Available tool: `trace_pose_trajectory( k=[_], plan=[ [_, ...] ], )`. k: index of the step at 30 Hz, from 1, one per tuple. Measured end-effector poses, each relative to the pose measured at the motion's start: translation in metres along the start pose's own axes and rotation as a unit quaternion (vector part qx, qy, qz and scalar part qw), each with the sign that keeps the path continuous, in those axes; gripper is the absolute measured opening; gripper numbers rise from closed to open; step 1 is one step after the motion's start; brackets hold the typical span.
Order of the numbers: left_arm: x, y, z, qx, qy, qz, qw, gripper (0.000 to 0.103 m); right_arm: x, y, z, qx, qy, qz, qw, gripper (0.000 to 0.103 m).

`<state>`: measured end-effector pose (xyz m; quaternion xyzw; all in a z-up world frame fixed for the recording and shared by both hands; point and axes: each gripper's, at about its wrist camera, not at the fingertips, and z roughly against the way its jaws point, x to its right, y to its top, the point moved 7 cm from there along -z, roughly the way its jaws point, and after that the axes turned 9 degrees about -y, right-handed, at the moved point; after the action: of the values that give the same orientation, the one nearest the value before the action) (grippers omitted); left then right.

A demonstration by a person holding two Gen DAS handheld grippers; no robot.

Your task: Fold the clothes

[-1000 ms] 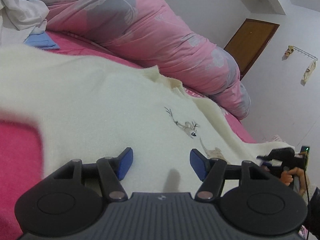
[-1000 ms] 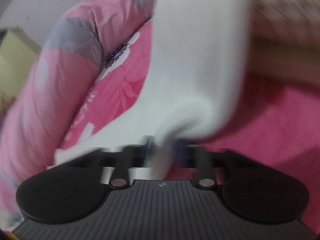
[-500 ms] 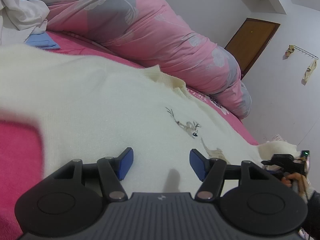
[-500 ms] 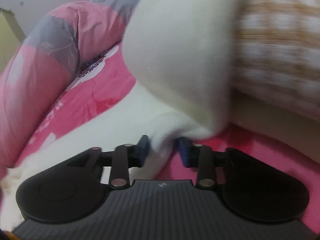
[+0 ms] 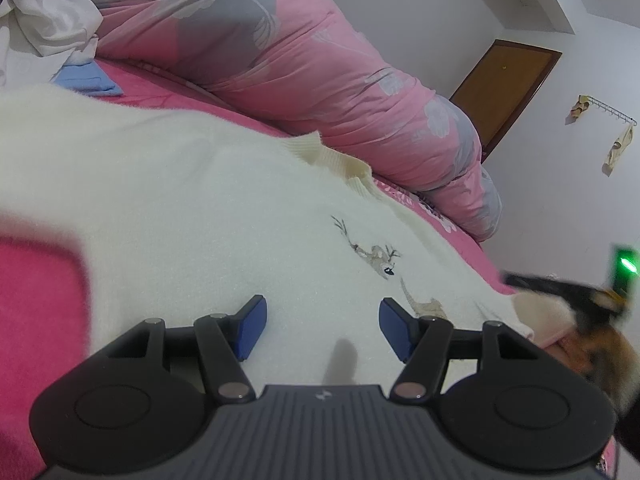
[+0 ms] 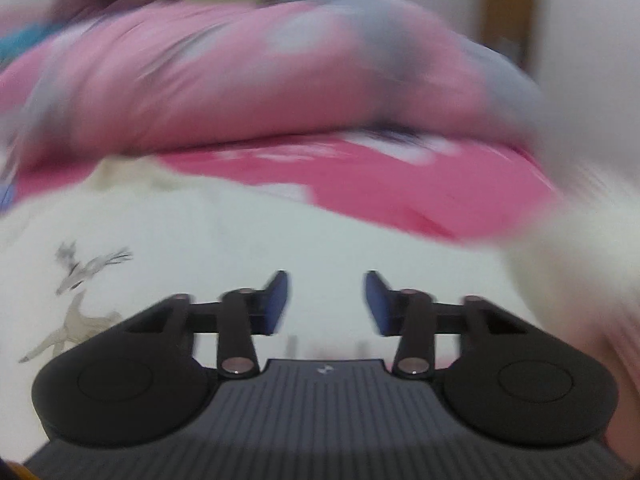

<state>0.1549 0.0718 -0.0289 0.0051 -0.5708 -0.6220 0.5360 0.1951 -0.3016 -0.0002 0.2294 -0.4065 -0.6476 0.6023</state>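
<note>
The left gripper point(image 5: 322, 326) hovers with jaws apart over the cream sweater point(image 5: 180, 200), spread across the pink bed point(image 5: 36, 300). The right gripper point(image 6: 325, 300), nothing between its jaws, is closing. Beyond, a sleeve point(image 6: 568, 256) flops; folding looks barely begun.

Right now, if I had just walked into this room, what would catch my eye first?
A fluffy cream knitted sweater with small embroidered deer lies spread over a hot-pink bed sheet, filling the foreground. Behind it, a bulky rolled-up pink quilt with grey flowers runs along the bed towards a brown wooden door in the far corner. The left tool hovers over the sweater, blue pads apart and holding nothing.
</note>
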Motion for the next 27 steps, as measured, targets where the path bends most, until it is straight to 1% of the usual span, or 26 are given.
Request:
trace_pose_trajectory(
  k=[2, 5, 7, 9, 11, 12, 13, 14, 15, 16, 17, 19, 21, 24, 25, 27],
  plan=[
    [0.0, 0.0, 0.0, 0.0, 0.001, -0.002, 1.0, 0.064, -0.036, 0.021, -0.036, 0.003, 0.022, 0.05, 0.998, 0.01],
    [0.0, 0.0, 0.0, -0.001, 0.003, -0.005, 1.0, 0.064, -0.054, 0.038, -0.098, -0.022, 0.028, 0.063, 0.997, 0.007],
    [0.0, -0.001, 0.0, -0.001, 0.003, -0.007, 1.0, 0.064, -0.048, 0.04, -0.133, -0.046, 0.02, 0.042, 0.998, 0.006],
    [-0.001, -0.001, 0.001, 0.0, 0.001, -0.005, 1.0, 0.064, -0.035, 0.052, -0.15, -0.045, 0.02, -0.004, 0.999, 0.0],
    [-0.001, -0.001, 0.001, 0.001, -0.001, -0.003, 1.0, 0.064, -0.02, 0.063, -0.163, -0.044, 0.017, -0.052, 0.998, 0.001],
    [-0.001, -0.001, 0.001, 0.001, -0.001, -0.003, 1.0, 0.064, -0.01, 0.066, -0.17, -0.054, -0.013, -0.062, 0.996, 0.001],
    [-0.001, -0.001, 0.001, 0.001, -0.001, -0.003, 1.0, 0.064, -0.004, 0.066, -0.17, -0.055, -0.025, -0.076, 0.995, 0.001],
    [-0.001, -0.001, 0.001, 0.001, -0.001, -0.003, 1.0, 0.064, 0.001, 0.065, -0.166, -0.053, -0.027, -0.091, 0.994, 0.001],
    [-0.001, -0.001, 0.001, 0.001, -0.001, -0.003, 1.0, 0.064, 0.006, 0.065, -0.162, -0.05, -0.029, -0.107, 0.993, 0.004],
    [-0.001, -0.001, 0.001, 0.001, -0.001, -0.002, 1.0, 0.064, 0.011, 0.064, -0.158, -0.047, -0.031, -0.123, 0.991, 0.004],
    [-0.001, -0.001, 0.001, 0.001, -0.001, -0.002, 1.0, 0.064, 0.009, 0.066, -0.148, -0.034, -0.023, -0.127, 0.991, 0.004],
    [-0.002, 0.0, 0.002, 0.002, -0.003, 0.0, 1.0, 0.064, -0.016, 0.069, -0.124, -0.023, 0.019, -0.091, 0.995, 0.006],
    [-0.002, 0.0, 0.003, 0.003, -0.005, 0.003, 1.0, 0.064, -0.044, 0.072, -0.1, -0.016, 0.063, -0.049, 0.997, 0.007],
    [-0.002, 0.0, 0.003, 0.004, -0.006, 0.006, 1.0, 0.064, -0.09, 0.067, -0.098, -0.046, 0.108, 0.0, 0.993, 0.005],
    [-0.002, 0.0, 0.003, 0.004, -0.006, 0.005, 1.0, 0.064, -0.092, 0.067, -0.104, -0.052, 0.095, -0.007, 0.994, 0.005],
    [-0.002, 0.001, 0.002, 0.004, -0.006, 0.005, 1.0, 0.064, -0.084, 0.068, -0.119, -0.061, 0.051, -0.038, 0.996, 0.004]
  ],
)
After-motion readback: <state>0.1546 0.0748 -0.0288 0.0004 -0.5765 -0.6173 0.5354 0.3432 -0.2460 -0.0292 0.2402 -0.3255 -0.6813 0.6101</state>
